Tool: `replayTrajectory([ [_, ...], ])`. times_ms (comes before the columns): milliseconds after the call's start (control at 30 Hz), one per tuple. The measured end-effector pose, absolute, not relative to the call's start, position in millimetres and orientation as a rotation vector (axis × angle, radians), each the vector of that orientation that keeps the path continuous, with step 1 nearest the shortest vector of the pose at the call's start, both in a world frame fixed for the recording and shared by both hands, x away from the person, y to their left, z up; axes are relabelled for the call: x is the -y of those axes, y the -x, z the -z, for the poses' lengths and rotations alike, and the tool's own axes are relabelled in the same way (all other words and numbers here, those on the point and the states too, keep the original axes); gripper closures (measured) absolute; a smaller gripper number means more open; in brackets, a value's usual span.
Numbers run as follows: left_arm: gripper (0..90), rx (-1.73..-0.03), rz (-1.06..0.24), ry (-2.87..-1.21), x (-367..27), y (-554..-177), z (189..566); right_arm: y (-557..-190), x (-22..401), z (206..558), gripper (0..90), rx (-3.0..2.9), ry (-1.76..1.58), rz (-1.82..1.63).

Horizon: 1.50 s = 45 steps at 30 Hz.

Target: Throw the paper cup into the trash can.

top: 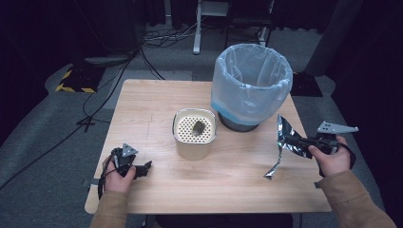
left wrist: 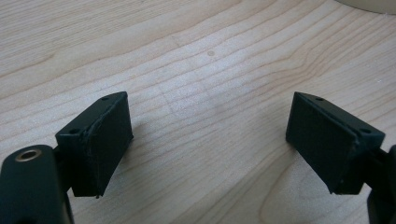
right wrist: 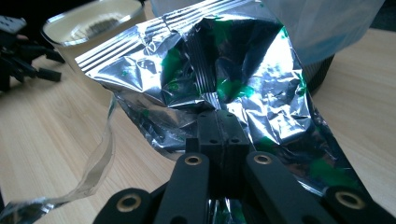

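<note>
A crumpled silver foil wrapper (top: pixel 286 140) with green print hangs above the table's right side, a torn strip (top: pixel 274 167) trailing from it down to the wood. My right gripper (top: pixel 301 142) is shut on the wrapper (right wrist: pixel 224 79); in the right gripper view its jaws pinch the foil together (right wrist: pixel 219 128). A bin (top: pixel 251 83) lined with a pale blue bag stands just behind and left of the wrapper. My left gripper (top: pixel 146 166) rests low at the table's front left. It stands open over bare wood (left wrist: pixel 208 126) with nothing between its pads (left wrist: pixel 100 140).
A cream canister (top: pixel 194 134) with a perforated insert and a dark lump inside stands mid-table, left of the bin. The wooden table (top: pixel 157 102) has edges close to both hands. Cables and a desk leg (top: pixel 196 33) lie on the floor behind.
</note>
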State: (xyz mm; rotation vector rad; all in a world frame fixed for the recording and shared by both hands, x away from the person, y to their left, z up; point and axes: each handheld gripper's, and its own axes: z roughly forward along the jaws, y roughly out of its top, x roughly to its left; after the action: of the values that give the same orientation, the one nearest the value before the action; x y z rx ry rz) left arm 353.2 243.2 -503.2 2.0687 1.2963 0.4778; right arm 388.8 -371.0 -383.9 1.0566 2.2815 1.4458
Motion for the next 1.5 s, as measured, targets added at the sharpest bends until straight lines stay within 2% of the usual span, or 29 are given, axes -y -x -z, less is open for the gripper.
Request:
replayTrajectory([
  [467,14.8,-1.297,-0.482,-2.071,-243,-353,503,-383,375,330,90.0,-2.144,-0.948,-1.538],
  [900,15.1,-1.311,-0.483,-2.06,-242,-352,503,-393,364,276,90.0,-2.102,-0.898,-1.533],
  [1500,14.7,-1.311,-0.481,-2.063,-242,-352,503,-444,343,222,89.9,-2.015,-0.892,-1.514],
])
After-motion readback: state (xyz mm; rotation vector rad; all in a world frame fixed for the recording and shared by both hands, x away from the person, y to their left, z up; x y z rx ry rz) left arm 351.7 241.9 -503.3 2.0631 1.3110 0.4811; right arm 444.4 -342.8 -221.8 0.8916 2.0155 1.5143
